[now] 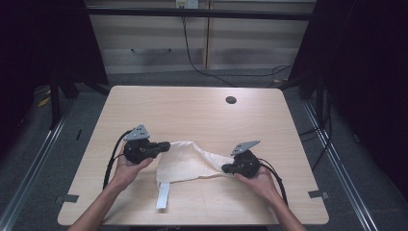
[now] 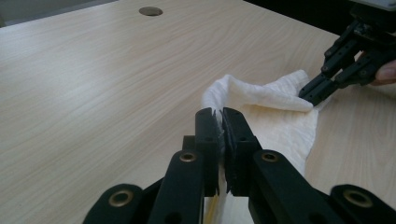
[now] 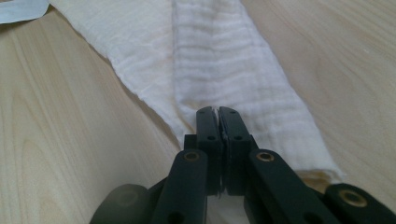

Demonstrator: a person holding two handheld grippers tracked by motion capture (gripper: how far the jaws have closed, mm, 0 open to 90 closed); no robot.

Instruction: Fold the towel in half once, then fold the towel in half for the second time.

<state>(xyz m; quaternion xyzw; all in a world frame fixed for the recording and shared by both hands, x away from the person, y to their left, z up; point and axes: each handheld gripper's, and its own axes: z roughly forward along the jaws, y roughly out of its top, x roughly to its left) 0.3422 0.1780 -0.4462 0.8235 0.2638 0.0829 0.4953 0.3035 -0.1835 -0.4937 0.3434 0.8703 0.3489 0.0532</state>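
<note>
Item: white cloth point(image 1: 185, 161), crinkled gauze-like weave, lying on a light wooden table point(image 1: 192, 110) toward the person's edge, between the two hand-held grippers.

High view: the left gripper point(image 1: 166, 144) meets the cloth at its upper left corner; the right gripper point(image 1: 225, 168) meets it at the right end, where the fabric is drawn into a narrow point. A white strip point(image 1: 162, 196) hangs from the cloth's near edge toward the person. The round grommet hole point(image 1: 231, 100) sits far back on the tabletop, well apart from the cloth. Both forearms enter from the bottom; a cable point(image 1: 111, 161) loops from the left gripper. Beyond the table, a grey floor and a wall with a dangling black cord point(image 1: 190, 53).

Left gripper view: its own jaws stand clenched on a fold of the cloth point(image 2: 261, 100), the fabric pinched between the pads and raised off the wood. Farther off, at upper right, the right gripper point(image 2: 310, 93) bites the opposite end, a fingertip point(image 2: 386, 73) beside it. The grommet hole point(image 2: 150, 10) appears at the top.

Right gripper view: its own jaws are closed tight on the cloth point(image 3: 215, 60), which runs away from them as a doubled band with a stitched hem down the middle. A yellowish stain point(image 3: 317, 176) marks the near corner by the right jaw. The strip's end point(image 3: 21, 10) lies at top left.
</note>
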